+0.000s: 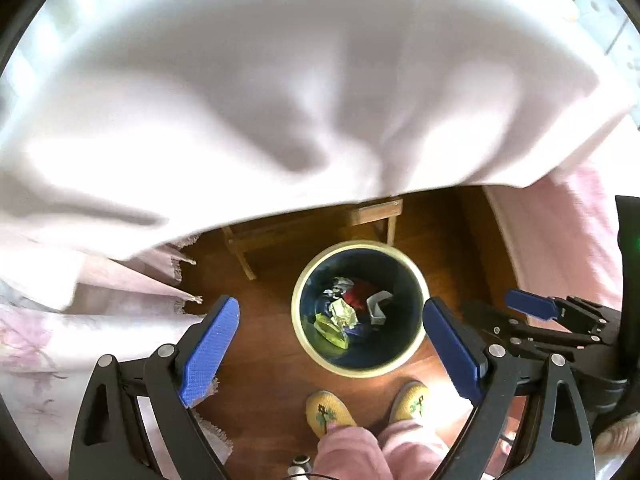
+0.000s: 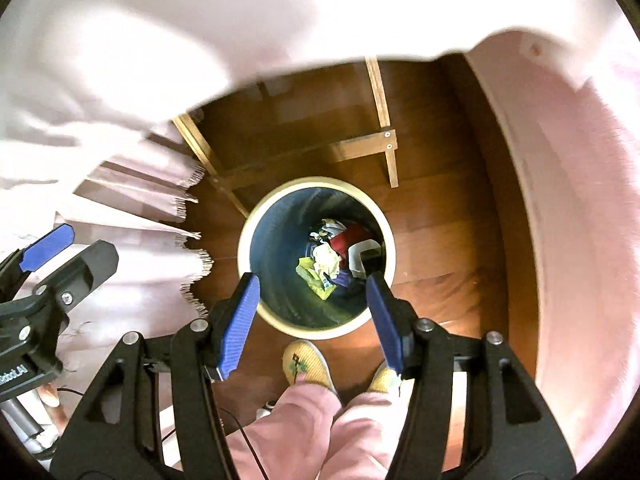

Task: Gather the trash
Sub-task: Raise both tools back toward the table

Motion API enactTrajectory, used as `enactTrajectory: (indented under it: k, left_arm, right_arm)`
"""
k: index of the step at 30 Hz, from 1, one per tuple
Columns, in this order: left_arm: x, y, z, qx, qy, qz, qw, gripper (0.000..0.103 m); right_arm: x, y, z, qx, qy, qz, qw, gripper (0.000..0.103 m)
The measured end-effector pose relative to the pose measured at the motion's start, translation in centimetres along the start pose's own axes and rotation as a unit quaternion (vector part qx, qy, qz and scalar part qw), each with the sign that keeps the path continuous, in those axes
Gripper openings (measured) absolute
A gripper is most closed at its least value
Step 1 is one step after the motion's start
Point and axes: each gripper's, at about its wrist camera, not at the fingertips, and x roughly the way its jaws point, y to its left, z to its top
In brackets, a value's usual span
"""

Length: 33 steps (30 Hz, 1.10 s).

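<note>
Two claws hang over the trash bin (image 1: 416, 284) on the wooden floor (image 1: 264, 344), both spread wide and holding nothing: my left claw (image 1: 332, 344) and my right claw (image 2: 312, 320). Crumpled trash (image 2: 332, 260) lies in the bin's bottom. My yellow slippers (image 1: 328, 408) stand just near of the bin; a white tablecloth (image 1: 280, 80) drapes beyond it.

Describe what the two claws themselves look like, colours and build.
Both the left claw and right claw have black angular frames with silver pivot bolts and ribbed blue finger pads. White lettering marks the left one's body.
</note>
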Motion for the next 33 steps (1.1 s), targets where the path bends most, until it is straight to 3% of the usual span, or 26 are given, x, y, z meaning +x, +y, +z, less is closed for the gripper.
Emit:
enactTrajectory:
  k: [4, 14, 25, 33]
  left_arm:
    - [-5.8, 0.1, 1.2, 0.009, -0.012, -0.007, 0.9999, 0.094]
    - [-19.1, 0.2, 4.9, 0.041, -0.087, -0.011, 0.9953, 0.094]
    - [-27.6, 1.8, 10.2, 0.031, -0.141, -0.044, 0.9885, 0.094]
    - [-30.7, 2.8, 13.1, 0.044, -0.18, -0.036, 0.982, 0.094]
  right_arm:
    - [-5.8, 1.6, -0.1, 0.004, -0.009, 0.003, 1.0, 0.053]
    - [-18.2, 6.2, 0.6, -0.025, -0.041, 0.005, 0.999, 0.053]
    - [-30.0, 11.0, 3.5, -0.059, -0.16, -0.008, 0.985, 0.053]
    - [-34.1, 13.6, 6.4, -0.07, -0.213, -0.015, 0.974, 0.053]
